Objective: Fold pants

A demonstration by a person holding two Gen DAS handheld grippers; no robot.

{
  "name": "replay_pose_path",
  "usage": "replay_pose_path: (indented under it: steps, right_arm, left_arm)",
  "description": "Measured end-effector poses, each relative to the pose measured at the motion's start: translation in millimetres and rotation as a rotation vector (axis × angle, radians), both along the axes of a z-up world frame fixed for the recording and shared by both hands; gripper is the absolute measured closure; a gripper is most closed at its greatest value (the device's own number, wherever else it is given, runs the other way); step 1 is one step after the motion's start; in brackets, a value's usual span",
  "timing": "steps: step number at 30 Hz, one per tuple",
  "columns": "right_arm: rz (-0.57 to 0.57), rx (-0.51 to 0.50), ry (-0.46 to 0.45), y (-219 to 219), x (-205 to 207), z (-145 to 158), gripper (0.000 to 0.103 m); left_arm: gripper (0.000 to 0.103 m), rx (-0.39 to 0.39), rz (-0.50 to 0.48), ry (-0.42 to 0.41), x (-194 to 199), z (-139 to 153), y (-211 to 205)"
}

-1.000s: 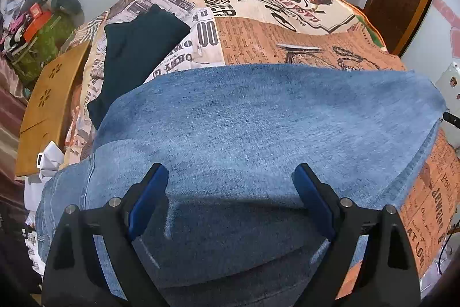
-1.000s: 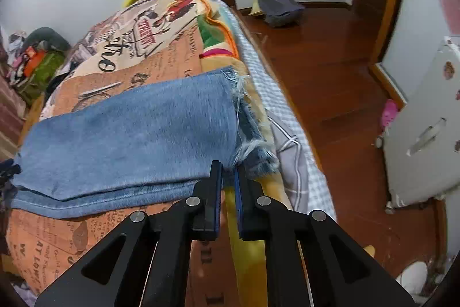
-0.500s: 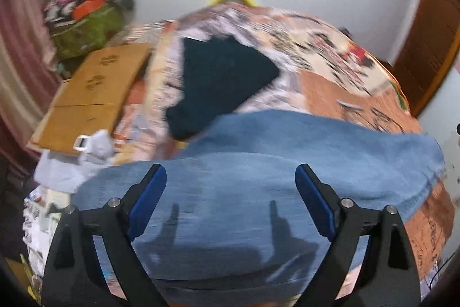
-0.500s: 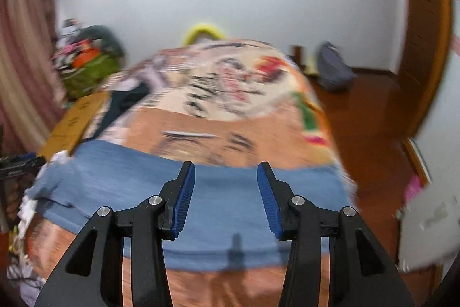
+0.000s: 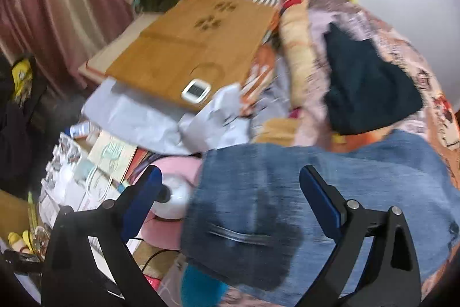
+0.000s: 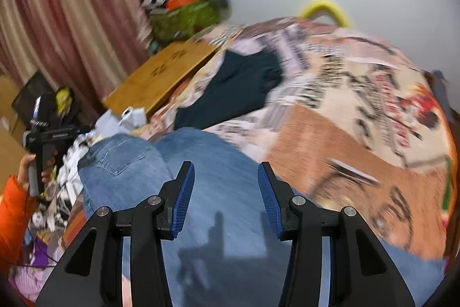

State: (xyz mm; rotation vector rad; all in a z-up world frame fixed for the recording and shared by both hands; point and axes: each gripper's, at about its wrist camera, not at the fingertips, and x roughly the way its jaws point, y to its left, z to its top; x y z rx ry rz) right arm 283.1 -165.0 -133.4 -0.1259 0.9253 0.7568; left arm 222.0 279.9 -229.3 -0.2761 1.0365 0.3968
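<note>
The blue jeans (image 6: 201, 163) lie folded lengthwise on the printed bedspread (image 6: 359, 117). Their waist end with a back pocket (image 6: 120, 160) points toward the left edge of the bed. My right gripper (image 6: 224, 177) is open and empty, hovering above the middle of the jeans. My left gripper (image 5: 230, 186) is open and empty, above the jeans' waist end (image 5: 287, 192) at the bed's left edge. The left gripper's body also shows in the right wrist view (image 6: 49, 134), held by a hand in an orange sleeve.
A dark folded garment (image 5: 368, 88) lies on the bed beyond the jeans. A wooden board (image 5: 187, 48) with a small white device (image 5: 196, 90) sits left of the bed. Papers, a pink item (image 5: 172, 169) and clutter fill the floor side. Striped curtain (image 6: 57, 19) at left.
Both grippers swung left toward the waist end of the jeans. My right gripper, shut at the hem a second ago, opened and moved over the jeans' middle. My left gripper stayed open.
</note>
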Motion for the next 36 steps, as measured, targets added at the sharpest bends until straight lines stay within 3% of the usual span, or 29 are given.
replay_pose_path:
  steps: [6,12,15,17,18,19,22,28,33,35,36]
  right_arm:
    - [0.121,-0.079,0.095,75,29,-33,0.06]
    - [0.199,-0.186,0.15,134,56,-74,0.06]
    - [0.215,-0.197,0.177,152,66,-90,0.06]
    - [0.248,-0.187,0.209,159,66,-95,0.063]
    - [0.257,-0.194,0.192,163,63,-97,0.071]
    - [0.265,-0.224,0.15,166,58,-98,0.073]
    - [0.3,-0.279,0.074,169,49,-101,0.079]
    - [0.268,-0.316,-0.014,167,42,-97,0.095]
    - [0.24,-0.33,-0.035,167,43,-96,0.098]
    - [0.244,-0.34,-0.06,167,37,-89,0.098]
    - [0.246,-0.346,-0.072,165,33,-85,0.098]
  left_arm:
    - [0.007,-0.125,0.033,0.062,14,-49,36]
    - [0.029,-0.229,-0.046,0.083,36,-75,35]
    - [0.037,-0.204,-0.092,0.074,39,-74,29]
    - [0.056,-0.202,-0.123,0.069,36,-73,26]
    - [0.078,-0.22,-0.145,0.071,34,-72,24]
    - [0.092,-0.213,-0.153,0.08,34,-72,22]
    - [0.101,-0.13,-0.186,0.092,32,-72,11]
    - [0.102,0.027,-0.163,0.096,18,-67,-2]
    - [0.102,0.018,-0.161,0.104,-9,-61,-7]
    - [0.096,0.025,-0.151,0.085,-21,-49,-12]
    - [0.084,0.02,-0.144,0.073,-28,-42,-14]
